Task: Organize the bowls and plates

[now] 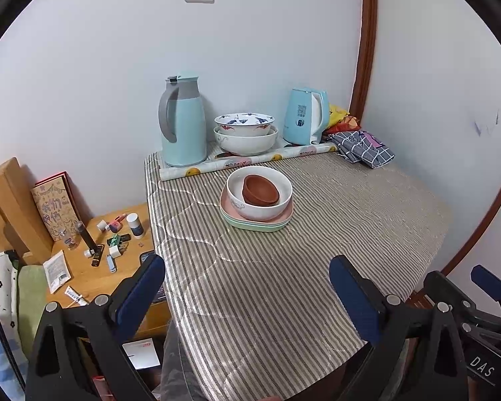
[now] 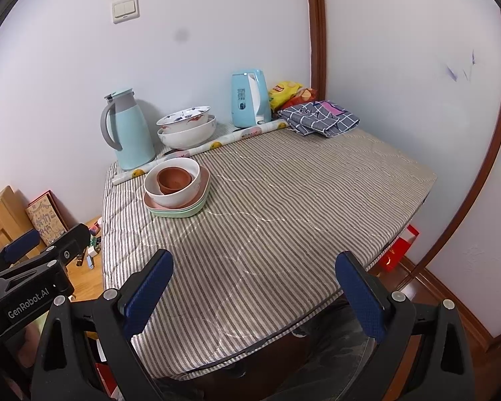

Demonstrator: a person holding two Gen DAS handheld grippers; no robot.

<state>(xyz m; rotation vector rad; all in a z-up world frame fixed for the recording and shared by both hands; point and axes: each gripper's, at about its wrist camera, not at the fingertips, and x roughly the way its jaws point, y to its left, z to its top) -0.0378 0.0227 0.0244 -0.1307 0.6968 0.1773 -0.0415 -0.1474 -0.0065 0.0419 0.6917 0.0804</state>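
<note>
Terracotta-brown little bowl (image 1: 260, 189) was sitting inside a white bowl (image 1: 259, 192), and that was stacked on a pink plate (image 1: 228, 209) over a pale green plate (image 1: 257, 226), all on the striped tabletop (image 1: 284, 267). From the left camera the stack was at about 12 o'clock, well ahead of the left tongs (image 1: 247, 292), which were spread wide with nothing between them. Right tongs (image 2: 254, 292) were the same deal, wide apart and empty, with the stack off around 11 o'clock in that view. Back by the wall, two more patterned bowls (image 1: 245, 133) were nested between a light blue thermos jug (image 1: 182, 123) and a light blue electric kettle (image 1: 305, 117). Folded checked cloth (image 1: 362, 148) lay at the far right corner, at roughly 1 o'clock.
</note>
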